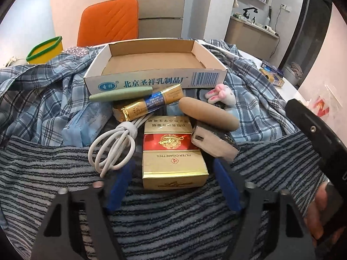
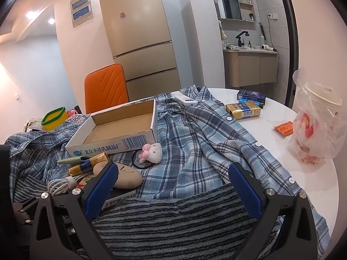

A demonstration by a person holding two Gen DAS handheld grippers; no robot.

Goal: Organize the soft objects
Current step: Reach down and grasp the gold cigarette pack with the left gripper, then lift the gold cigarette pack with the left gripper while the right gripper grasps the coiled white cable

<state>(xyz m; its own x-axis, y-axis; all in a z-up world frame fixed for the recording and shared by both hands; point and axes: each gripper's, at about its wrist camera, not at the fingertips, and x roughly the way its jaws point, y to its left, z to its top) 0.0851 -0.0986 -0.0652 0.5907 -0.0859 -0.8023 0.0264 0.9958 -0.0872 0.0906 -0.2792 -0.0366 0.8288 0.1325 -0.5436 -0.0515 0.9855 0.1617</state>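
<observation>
Towel [image 1: 54, 173], striped and fluffy, fills the lower half of both wrist views, lying over the plaid shirt [image 1: 43, 91] that covers the table [image 2: 314, 184]. A heap of small hard things sits where the two cloths meet: a gold cigarette pack [image 1: 173, 158] dead centre in the left view, a white cable [image 1: 110, 149] at its 9 o'clock, a tan case [image 1: 208, 114] at 1 o'clock, gold tubes [image 1: 147, 104] and a green pen [image 1: 121, 94] at 12, and an empty box [image 1: 151, 65] beyond them. A plush bunny hair tie [image 1: 221, 95] lies on the shirt at the pack's 1 o'clock.

The left gripper [image 1: 173, 184] stands partly open, its blue fingers on either side of the pack's near end without pressing it; it holds nothing. The right gripper [image 2: 173, 190] is wide open and empty above the towel edge.

Risks, as I judge them: a closing left gripper would take the pack, not cloth. Pulling the towel or shirt now would probably drag the heap along, spilling the cable and tubes and tipping the box. The left finger sits close to the cable loop and could snag it. The right gripper's left finger [image 2: 102, 186] stands near the tan case and could knock it.
</observation>
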